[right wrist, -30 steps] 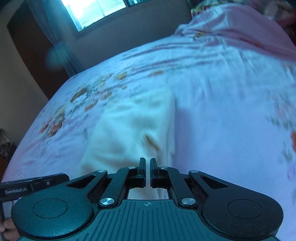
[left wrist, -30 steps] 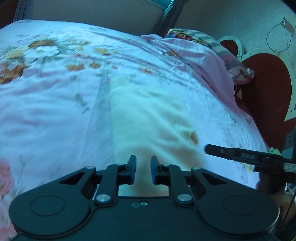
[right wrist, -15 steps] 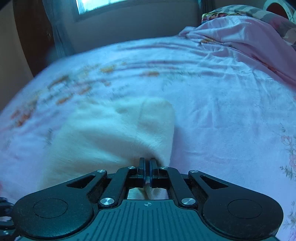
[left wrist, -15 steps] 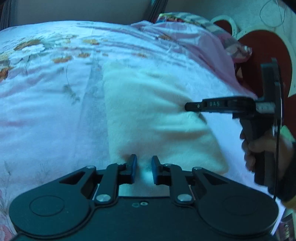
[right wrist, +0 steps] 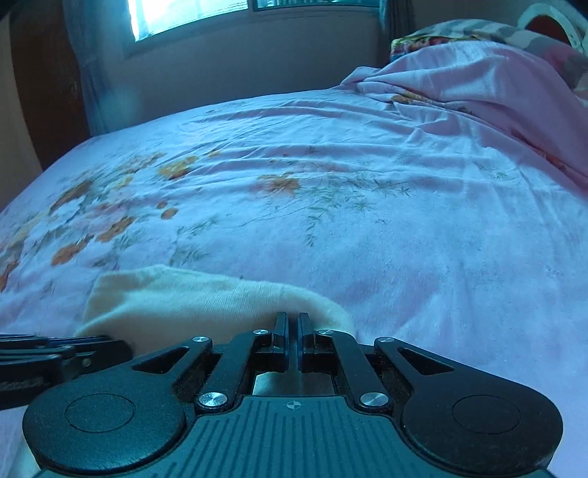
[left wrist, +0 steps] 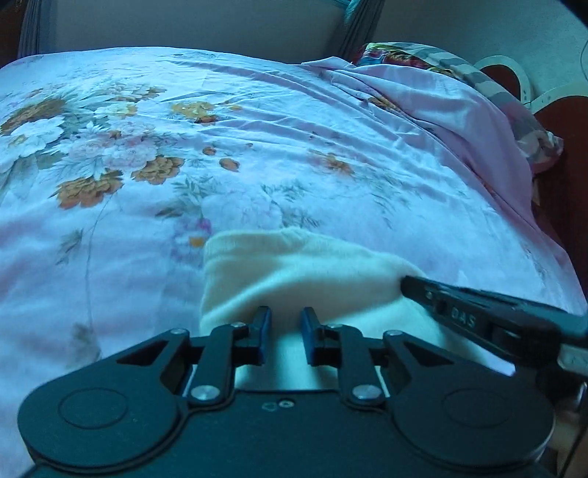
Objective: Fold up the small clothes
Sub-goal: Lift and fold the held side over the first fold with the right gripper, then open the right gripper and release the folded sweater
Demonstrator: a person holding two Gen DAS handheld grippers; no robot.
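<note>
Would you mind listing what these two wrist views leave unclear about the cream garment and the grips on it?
- Left wrist view: the near part of the cream knitted garment is hidden under the left gripper.
- Right wrist view: any cloth pinched by the right gripper is too thin to confirm.
- Both views: the garment's type; too little shows.

Home bedroom, floral bedsheet (left wrist: 257,154), window (right wrist: 191,14)

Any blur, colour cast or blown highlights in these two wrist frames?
Left wrist view: blue cast throughout, cream garment soft, fisheye curving the floral bedsheet. Right wrist view: same cast, window blown out, sheet's left side smeared.
</note>
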